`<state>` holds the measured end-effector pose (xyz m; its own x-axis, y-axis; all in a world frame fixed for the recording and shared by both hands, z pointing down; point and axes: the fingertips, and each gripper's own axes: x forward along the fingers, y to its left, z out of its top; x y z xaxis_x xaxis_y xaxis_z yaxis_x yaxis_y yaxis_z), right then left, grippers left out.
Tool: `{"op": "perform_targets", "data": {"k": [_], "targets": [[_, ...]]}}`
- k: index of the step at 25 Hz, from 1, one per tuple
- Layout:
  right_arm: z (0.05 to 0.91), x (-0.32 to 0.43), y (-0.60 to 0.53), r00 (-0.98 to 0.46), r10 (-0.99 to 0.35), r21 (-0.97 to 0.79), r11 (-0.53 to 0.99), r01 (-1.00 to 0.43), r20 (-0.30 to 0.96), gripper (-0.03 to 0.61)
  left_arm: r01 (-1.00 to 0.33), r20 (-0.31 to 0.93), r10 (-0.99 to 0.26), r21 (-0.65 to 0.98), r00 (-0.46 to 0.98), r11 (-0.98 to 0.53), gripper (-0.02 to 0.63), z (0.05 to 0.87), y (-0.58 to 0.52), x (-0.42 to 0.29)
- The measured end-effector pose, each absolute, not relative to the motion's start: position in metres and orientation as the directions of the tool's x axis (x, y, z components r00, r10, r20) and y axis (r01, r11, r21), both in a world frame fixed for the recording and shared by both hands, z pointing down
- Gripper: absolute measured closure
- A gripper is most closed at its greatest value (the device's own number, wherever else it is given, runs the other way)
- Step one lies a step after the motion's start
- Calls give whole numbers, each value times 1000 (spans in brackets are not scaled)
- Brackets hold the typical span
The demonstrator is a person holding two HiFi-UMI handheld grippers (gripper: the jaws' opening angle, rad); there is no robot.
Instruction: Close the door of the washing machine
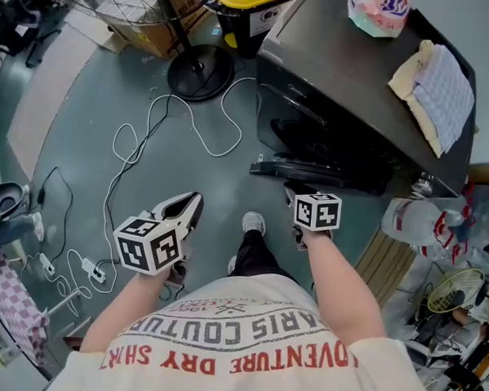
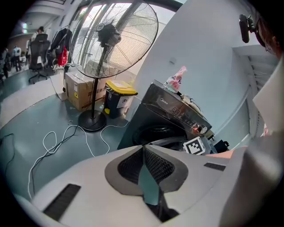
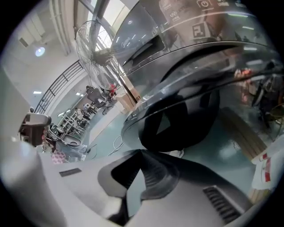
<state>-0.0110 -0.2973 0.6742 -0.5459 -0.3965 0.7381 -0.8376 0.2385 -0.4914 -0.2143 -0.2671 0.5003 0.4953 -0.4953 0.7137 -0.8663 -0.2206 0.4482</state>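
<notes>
Right claw (image 3: 141, 153), closed, just beside open door (image 3: 177, 119).

My head camera sits above the person's chest and looks steeply down at the floor (image 1: 86, 100). It has the left gripper (image 1: 193, 201) and right gripper (image 1: 292, 191) low in frame and the washing machine (image 1: 348, 90) at upper right. The left gripper camera looks along its jaws across the room at that machine from well back, with the standing fan (image 2: 111, 37) to its left. The right gripper camera sits tilted and very near the open door (image 3: 186, 88). All three views share the machine. The head and left gripper views also share the fan and the white cable (image 1: 221, 154).
</notes>
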Motion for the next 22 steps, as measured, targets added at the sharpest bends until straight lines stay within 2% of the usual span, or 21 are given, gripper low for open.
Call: {"op": "perform_targets", "data": {"k": [15, 22], "targets": [[684, 13, -381, -463, -484, -424, 195, -884, 743, 557, -881, 708, -533, 434, 463, -189, 575, 506, -334, -216], [678, 22, -399, -394, -559, -413, 100, -905, 730, 557, -877, 708, -527, 443, 470, -186, 574, 512, -341, -228]]}}
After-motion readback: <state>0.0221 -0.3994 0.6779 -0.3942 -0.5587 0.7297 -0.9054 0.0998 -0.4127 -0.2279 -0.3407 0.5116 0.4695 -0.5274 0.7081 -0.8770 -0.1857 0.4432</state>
